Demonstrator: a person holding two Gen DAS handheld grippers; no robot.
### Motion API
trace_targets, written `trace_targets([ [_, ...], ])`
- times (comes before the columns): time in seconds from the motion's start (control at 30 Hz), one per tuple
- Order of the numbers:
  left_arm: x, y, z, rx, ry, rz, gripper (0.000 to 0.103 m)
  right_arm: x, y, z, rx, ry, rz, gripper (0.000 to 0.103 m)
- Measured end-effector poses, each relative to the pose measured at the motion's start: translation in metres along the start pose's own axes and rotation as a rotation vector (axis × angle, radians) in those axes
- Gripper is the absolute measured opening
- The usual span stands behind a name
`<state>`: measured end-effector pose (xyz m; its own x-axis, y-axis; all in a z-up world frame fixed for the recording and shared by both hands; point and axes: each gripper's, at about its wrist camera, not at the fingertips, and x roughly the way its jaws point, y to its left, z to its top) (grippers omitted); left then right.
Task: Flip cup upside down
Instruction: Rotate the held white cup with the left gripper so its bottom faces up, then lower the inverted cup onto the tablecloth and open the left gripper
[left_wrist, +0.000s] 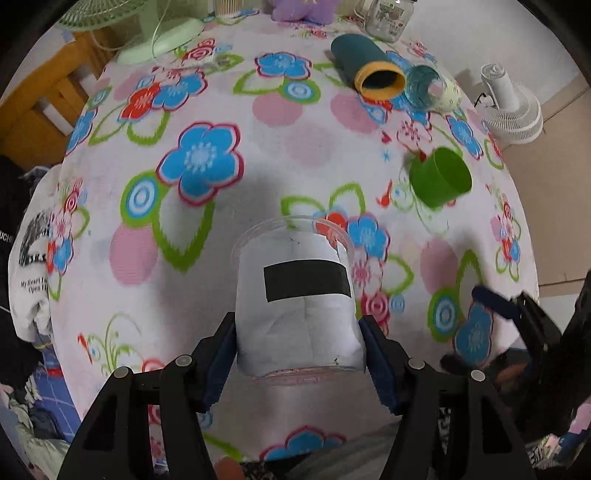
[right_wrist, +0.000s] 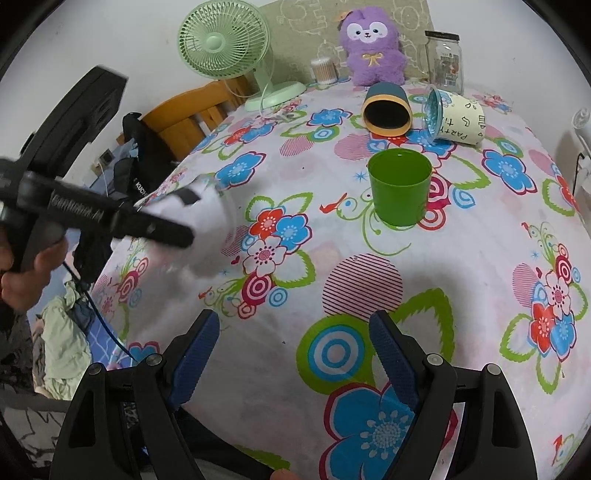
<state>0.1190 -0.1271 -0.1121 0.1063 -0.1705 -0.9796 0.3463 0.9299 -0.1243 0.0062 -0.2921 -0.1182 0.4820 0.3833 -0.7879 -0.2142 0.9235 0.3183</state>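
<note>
Left wrist: cup (left_wrist: 299, 302) clamped between left tongs (left_wrist: 298, 363).

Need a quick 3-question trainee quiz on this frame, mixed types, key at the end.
1. True or false: the left gripper is shut on the clear plastic cup with the white paper label.
2. Multiple choice: the green plastic cup on the floral tablecloth is A) upright, B) on its side, C) upside down.
3. Fill in: the right gripper holds ____.

Key: 1 true; 2 A; 3 nothing, its jaws are open over the cloth.
</note>
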Motion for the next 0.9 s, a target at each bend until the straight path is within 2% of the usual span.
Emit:
trace_targets([
  [0.23, 0.005, 0.005, 0.018, -0.033, -0.011, -0.024, 0.067, 0.002, -0.004, 0.002, 0.010, 0.004, 0.004, 0.085],
  [0.37, 0.004, 0.001, 0.013, -0.008, 0.058, -0.058, 0.066, 0.006, -0.006, 0.003, 0.017, 0.006, 0.005, 0.085],
  [0.5, -0.006, -0.004, 0.016, 0.032, 0.066, -0.009, 0.066, 0.012, -0.004, 0.005, 0.014, 0.015, 0.016, 0.085],
  [0.7, 0.011, -0.002, 0.037, 0.008, 0.106, -0.002, 0.066, 0.015, -0.001, 0.006, 0.002, 0.017, 0.018, 0.085],
  [0.83, 0.016, 0.001, 0.052, -0.016, 0.064, -0.002, 0.070, 0.015, -0.009, 0.009, 0.027, 0.010, 0.013, 0.085],
  [0.9, 0.018, 0.003, 0.056, -0.024, 0.047, -0.018, 0.080, 0.015, -0.013, 0.011, 0.036, 0.005, -0.001, 0.085],
])
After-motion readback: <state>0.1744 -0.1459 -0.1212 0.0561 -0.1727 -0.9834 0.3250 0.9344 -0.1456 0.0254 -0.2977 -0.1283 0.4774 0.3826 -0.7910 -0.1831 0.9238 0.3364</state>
